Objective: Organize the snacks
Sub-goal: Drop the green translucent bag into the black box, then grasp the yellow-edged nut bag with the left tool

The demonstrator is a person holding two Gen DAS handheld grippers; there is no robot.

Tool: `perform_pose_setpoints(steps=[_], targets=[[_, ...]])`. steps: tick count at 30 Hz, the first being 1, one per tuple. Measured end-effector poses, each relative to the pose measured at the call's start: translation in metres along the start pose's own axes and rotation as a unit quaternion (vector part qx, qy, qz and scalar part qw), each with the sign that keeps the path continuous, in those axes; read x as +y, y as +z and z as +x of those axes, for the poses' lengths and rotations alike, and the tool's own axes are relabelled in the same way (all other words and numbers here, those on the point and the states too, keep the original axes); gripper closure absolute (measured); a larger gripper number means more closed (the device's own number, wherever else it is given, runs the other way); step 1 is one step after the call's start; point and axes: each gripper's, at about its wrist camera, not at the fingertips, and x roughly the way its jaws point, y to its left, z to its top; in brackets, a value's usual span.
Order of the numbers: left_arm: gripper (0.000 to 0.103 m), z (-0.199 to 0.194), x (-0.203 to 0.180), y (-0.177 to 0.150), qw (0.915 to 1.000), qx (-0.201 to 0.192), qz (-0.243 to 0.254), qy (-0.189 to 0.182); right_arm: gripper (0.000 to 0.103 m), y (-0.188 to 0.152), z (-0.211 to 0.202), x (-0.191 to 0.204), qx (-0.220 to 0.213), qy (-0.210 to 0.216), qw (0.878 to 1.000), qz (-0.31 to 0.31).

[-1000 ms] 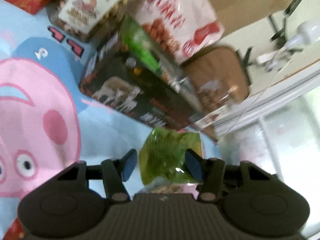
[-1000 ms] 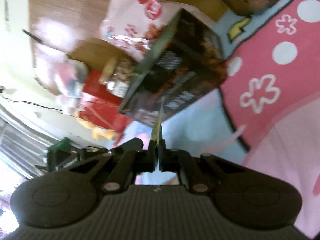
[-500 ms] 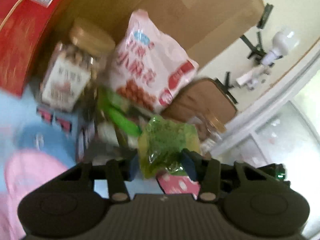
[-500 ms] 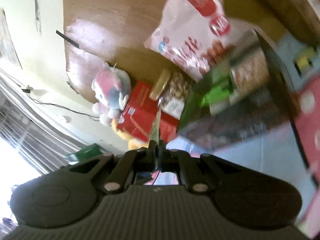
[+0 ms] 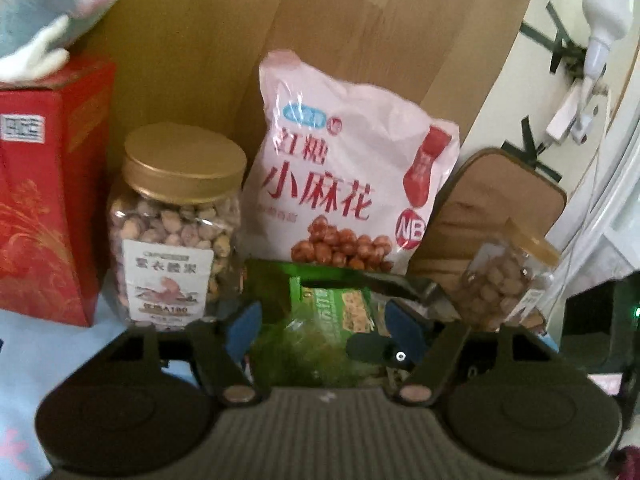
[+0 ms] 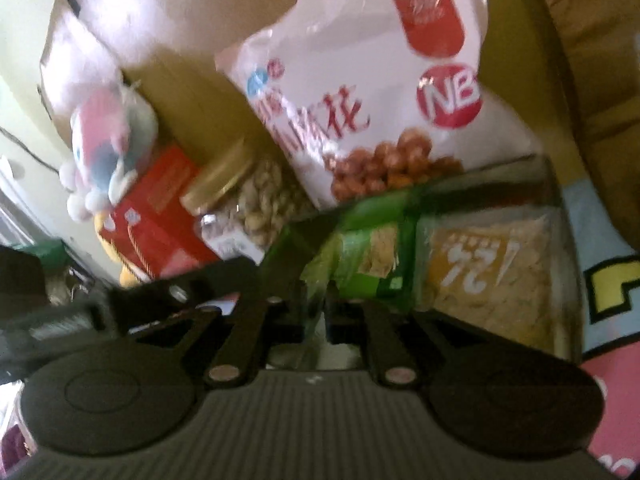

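My left gripper is shut on a green snack bag, held just above the open dark box. A green snack packet lies inside that box. My right gripper is pinched shut on the thin edge of the same green bag, at the open box, which holds a green packet and an orange packet. The right gripper's tip also shows in the left wrist view.
Behind the box stand a gold-lidded nut jar, a pink-white snack bag, a red box, a small jar and a brown pouch. A cardboard wall backs them. A plush toy sits at the left.
Both grippers have carried the green bag from over the cartoon mat to the open dark box, and the views have tilted up toward the row of snacks.
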Motion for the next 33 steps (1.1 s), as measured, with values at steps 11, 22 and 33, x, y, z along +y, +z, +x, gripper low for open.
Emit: perform_pose_setpoints(steps=[11,22,33], targets=[[0.033,-0.075,-0.018,-0.053,0.9980,0.015,-0.025,-0.056,0.081,-0.037,-0.099,0.004,-0.078,0.003,0.996,0.041],[0.032,-0.044,-0.020,-0.155,0.9716,0.145,-0.142,-0.121,0.067,-0.133,-0.160,-0.021,-0.035,-0.050,0.996,0.066],[0.033,-0.036,-0.023,-0.171,0.9634,0.131,-0.200,-0.122,0.069,-0.144,-0.128,-0.026,0.020,-0.004,0.999,0.048]])
